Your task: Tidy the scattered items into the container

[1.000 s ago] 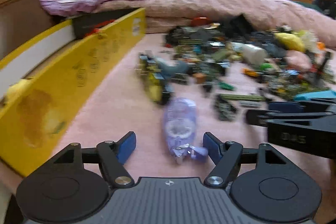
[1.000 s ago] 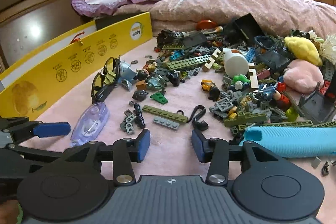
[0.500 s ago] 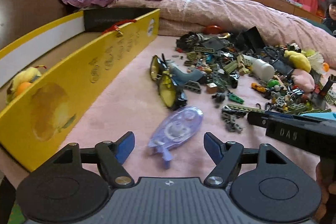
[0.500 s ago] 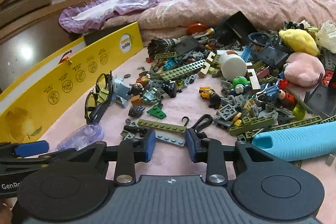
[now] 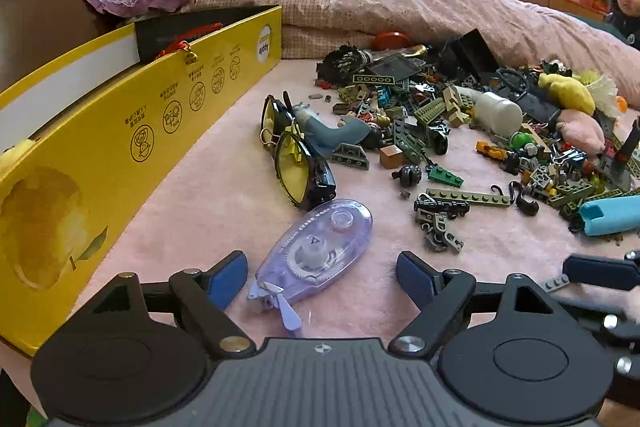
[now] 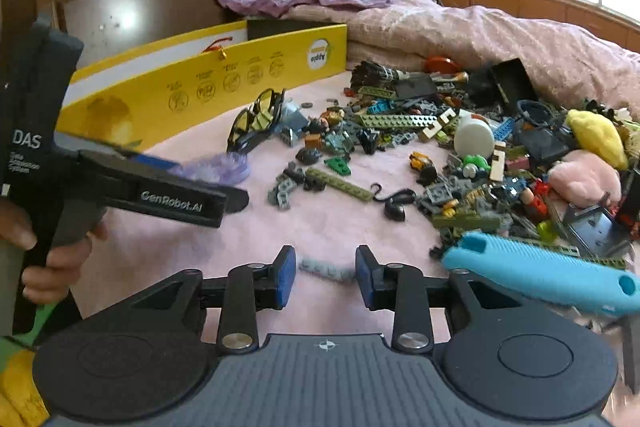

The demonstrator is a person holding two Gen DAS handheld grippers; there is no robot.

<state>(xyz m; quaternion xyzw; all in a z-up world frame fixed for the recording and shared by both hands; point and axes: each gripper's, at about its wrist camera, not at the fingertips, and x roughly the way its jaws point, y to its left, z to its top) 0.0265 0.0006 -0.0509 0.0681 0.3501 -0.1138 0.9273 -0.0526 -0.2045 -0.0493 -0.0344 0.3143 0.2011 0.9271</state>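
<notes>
A clear purple correction-tape dispenser [image 5: 316, 247] lies on the pink bed cover between the open jaws of my left gripper [image 5: 322, 277]; the pads do not touch it. It shows blurred in the right wrist view [image 6: 216, 167], behind the left gripper body [image 6: 160, 195]. My right gripper [image 6: 326, 273] is open around a small grey flat brick [image 6: 328, 269], pads apart from it; that brick also shows in the left wrist view [image 5: 554, 283]. The yellow box [image 5: 120, 131] stands open at the left.
Yellow-lensed glasses [image 5: 296, 155] lie beyond the tape dispenser. A heap of toy bricks [image 5: 440, 131], a white bottle [image 5: 498, 113], plush toys [image 5: 568, 95] and a light blue ribbed handle [image 6: 540, 275] spread to the right. A child [image 5: 626, 7] sits at the far right.
The left gripper steadied and closed in on the tape dispenser. The right gripper swung right and down, and the grey brick now sits between its jaws.
</notes>
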